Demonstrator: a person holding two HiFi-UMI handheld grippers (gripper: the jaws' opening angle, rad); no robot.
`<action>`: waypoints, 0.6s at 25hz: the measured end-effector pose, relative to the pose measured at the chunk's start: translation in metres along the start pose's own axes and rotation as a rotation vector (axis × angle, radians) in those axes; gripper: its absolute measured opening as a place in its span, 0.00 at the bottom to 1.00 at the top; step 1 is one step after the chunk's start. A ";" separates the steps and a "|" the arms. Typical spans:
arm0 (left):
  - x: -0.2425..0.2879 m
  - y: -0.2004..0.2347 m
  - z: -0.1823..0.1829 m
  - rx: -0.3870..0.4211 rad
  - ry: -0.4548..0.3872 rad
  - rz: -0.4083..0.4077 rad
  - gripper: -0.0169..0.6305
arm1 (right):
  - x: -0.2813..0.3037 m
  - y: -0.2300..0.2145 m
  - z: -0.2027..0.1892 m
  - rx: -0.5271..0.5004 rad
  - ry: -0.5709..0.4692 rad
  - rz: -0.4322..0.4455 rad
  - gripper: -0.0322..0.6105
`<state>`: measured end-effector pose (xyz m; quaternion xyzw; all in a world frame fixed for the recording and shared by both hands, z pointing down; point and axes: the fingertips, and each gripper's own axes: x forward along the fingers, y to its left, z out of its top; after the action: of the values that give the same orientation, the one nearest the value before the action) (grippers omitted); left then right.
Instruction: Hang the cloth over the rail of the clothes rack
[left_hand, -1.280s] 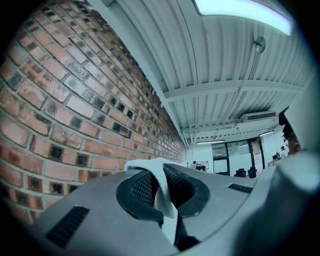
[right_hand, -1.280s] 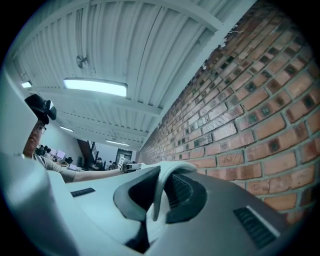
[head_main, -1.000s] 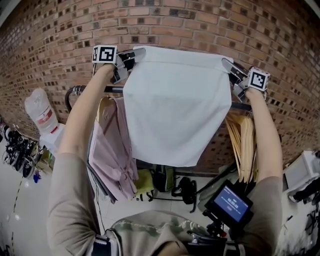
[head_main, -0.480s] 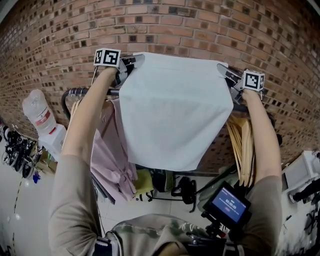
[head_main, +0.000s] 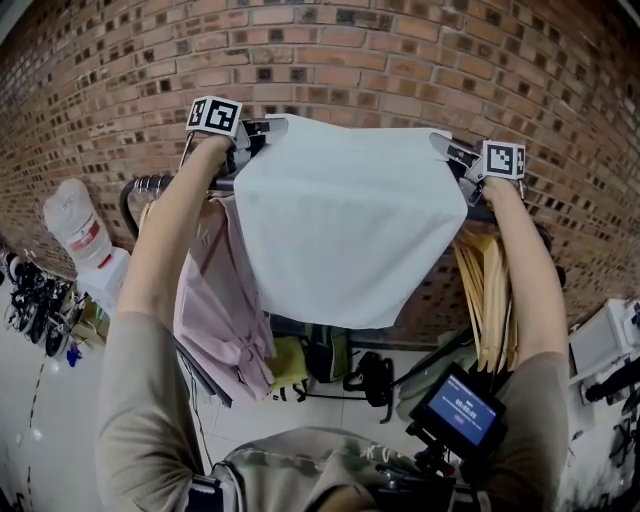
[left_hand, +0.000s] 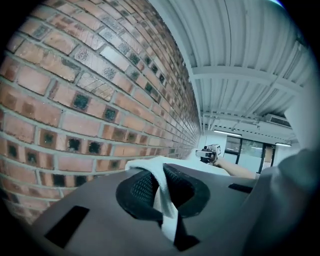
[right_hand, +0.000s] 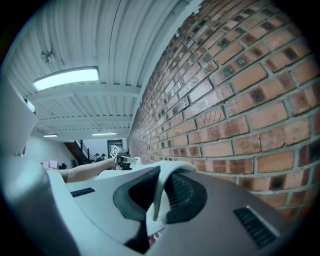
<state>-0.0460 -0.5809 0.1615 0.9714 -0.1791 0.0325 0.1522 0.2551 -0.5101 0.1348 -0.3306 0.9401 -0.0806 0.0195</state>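
Above rail (head_main: 165, 182), seemingly — claws (head_main: 262, 130) (head_main: 443, 148) clamp cloth (head_main: 350, 220).

The left gripper (head_main: 268, 129) and right gripper (head_main: 442, 146) have sunk slightly, bringing the white cloth (head_main: 345, 220) lower against the brick wall (head_main: 350, 60). Its top edge is nearer the rail (head_main: 165, 182), perhaps touching it behind the fabric.

Clothes rack rail (head_main: 150, 183) runs level just below left gripper (head_main: 260, 131) and right gripper (head_main: 446, 149). Pink garment (head_main: 222, 300) hangs from rail under left gripper; wooden hangers (head_main: 488, 300) under right gripper. Dark bags (head_main: 368, 380) on floor (head_main: 290, 420) beneath.
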 end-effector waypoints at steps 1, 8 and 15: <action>0.001 -0.003 -0.001 0.005 0.004 -0.016 0.05 | -0.001 -0.001 0.000 0.003 -0.001 -0.002 0.08; 0.006 -0.012 -0.003 0.047 0.010 -0.061 0.16 | 0.005 0.014 0.005 -0.008 -0.018 0.096 0.08; 0.011 -0.019 -0.021 0.023 0.089 -0.100 0.24 | 0.008 0.004 -0.014 0.072 0.045 0.030 0.26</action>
<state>-0.0292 -0.5613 0.1777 0.9784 -0.1233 0.0702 0.1504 0.2457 -0.5101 0.1484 -0.3137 0.9417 -0.1214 0.0115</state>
